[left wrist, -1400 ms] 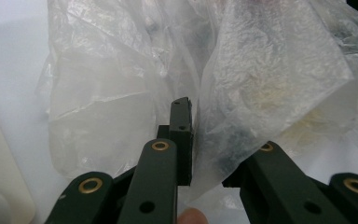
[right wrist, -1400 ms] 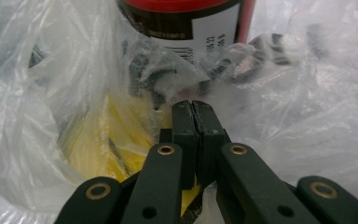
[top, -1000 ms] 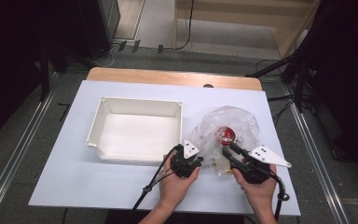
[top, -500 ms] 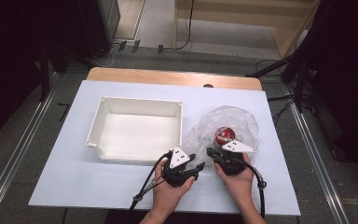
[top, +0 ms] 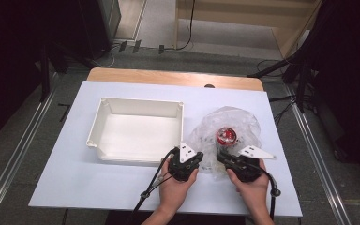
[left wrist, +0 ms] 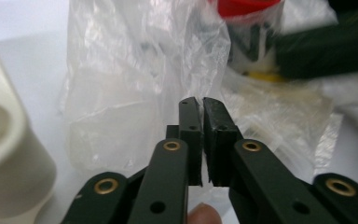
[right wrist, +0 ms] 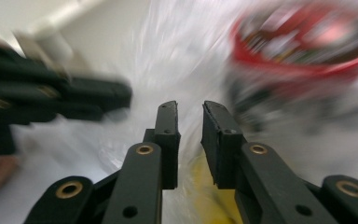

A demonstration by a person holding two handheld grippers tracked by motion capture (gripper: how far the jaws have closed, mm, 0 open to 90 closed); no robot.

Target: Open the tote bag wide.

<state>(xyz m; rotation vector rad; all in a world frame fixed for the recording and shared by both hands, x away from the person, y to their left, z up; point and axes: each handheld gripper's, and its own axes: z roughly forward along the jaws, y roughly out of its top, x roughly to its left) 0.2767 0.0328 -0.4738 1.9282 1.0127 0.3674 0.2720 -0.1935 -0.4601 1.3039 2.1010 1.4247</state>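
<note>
Bag: clear plastic bag (top: 229, 136) on the white tabletop (top: 75, 178), at 3 o'clock from the white tray (top: 138, 133), touching both claws.
Cup: red-topped cup (top: 226, 136) inside the bag, at 12 o'clock from the right claw, near it.
Left claw: left claw (top: 198, 158) at the bag's 8 o'clock edge, just been closing, now pressed together with a thin fold of bag (left wrist: 200, 70) at the tips.
Right claw: right claw (top: 221, 155) at the bag's 6 o'clock edge, a little apart, just been opening, bag between, not pinched.
</note>
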